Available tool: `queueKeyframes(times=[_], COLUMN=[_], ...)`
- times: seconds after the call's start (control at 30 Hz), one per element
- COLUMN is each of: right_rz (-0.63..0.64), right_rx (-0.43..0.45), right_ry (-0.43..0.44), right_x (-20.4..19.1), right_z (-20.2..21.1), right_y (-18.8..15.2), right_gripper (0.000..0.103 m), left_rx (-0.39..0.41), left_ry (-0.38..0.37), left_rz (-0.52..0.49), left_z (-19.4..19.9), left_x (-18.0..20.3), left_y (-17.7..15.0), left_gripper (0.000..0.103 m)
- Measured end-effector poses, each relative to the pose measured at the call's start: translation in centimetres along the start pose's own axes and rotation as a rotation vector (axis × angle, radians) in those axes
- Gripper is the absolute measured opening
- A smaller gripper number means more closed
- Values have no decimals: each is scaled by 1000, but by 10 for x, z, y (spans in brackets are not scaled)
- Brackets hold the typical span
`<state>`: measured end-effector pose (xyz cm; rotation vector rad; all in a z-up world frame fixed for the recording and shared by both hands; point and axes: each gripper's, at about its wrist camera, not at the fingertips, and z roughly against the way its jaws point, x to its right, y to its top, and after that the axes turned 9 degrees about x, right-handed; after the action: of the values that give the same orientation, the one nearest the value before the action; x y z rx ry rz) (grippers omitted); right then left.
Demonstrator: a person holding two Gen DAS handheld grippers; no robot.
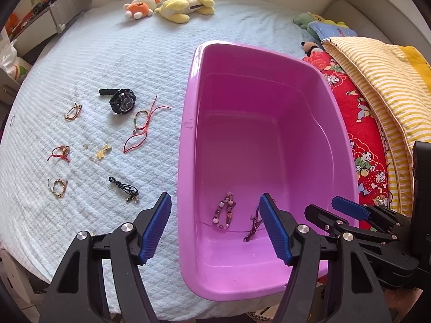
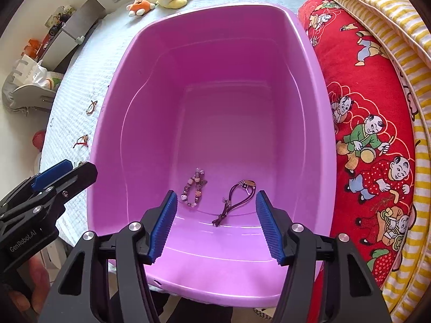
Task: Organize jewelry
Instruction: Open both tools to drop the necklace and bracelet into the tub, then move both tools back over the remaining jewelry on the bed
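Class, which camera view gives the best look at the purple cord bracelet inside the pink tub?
The right wrist view: the purple cord bracelet lies whole between the open fingers. In the left wrist view, the left gripper's finger covers part of it.

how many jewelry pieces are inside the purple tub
2: a pink beaded bracelet on the purple plastic tub floor's near-left side, and a dark purple cord bracelet just right of it. None seem hidden.

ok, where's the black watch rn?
Left wrist view: black watch lies on the bedspread, left of the pink bin, beside the red-string bracelet.
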<state>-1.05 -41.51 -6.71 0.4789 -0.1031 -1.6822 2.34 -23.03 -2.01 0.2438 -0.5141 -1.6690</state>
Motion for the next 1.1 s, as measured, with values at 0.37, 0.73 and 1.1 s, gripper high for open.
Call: queueKeyframes(times=[0.37,0.73,1.1], right_rz=[100,205,194], right_rx=[2,17,64], right_ry=[28,117,125], right_x=[-41,-112,-194], right_z=[17,15,11], right_y=[-10,-26,-53], right_gripper=[61,63,63], left_rx=[52,83,73], left_ry=[-3,124,206], left_rz=[59,176,216], left_z=[36,79,102], left_x=[-36,-135,-261], left_y=[-13,-48,-72], left_gripper=[78,85,88])
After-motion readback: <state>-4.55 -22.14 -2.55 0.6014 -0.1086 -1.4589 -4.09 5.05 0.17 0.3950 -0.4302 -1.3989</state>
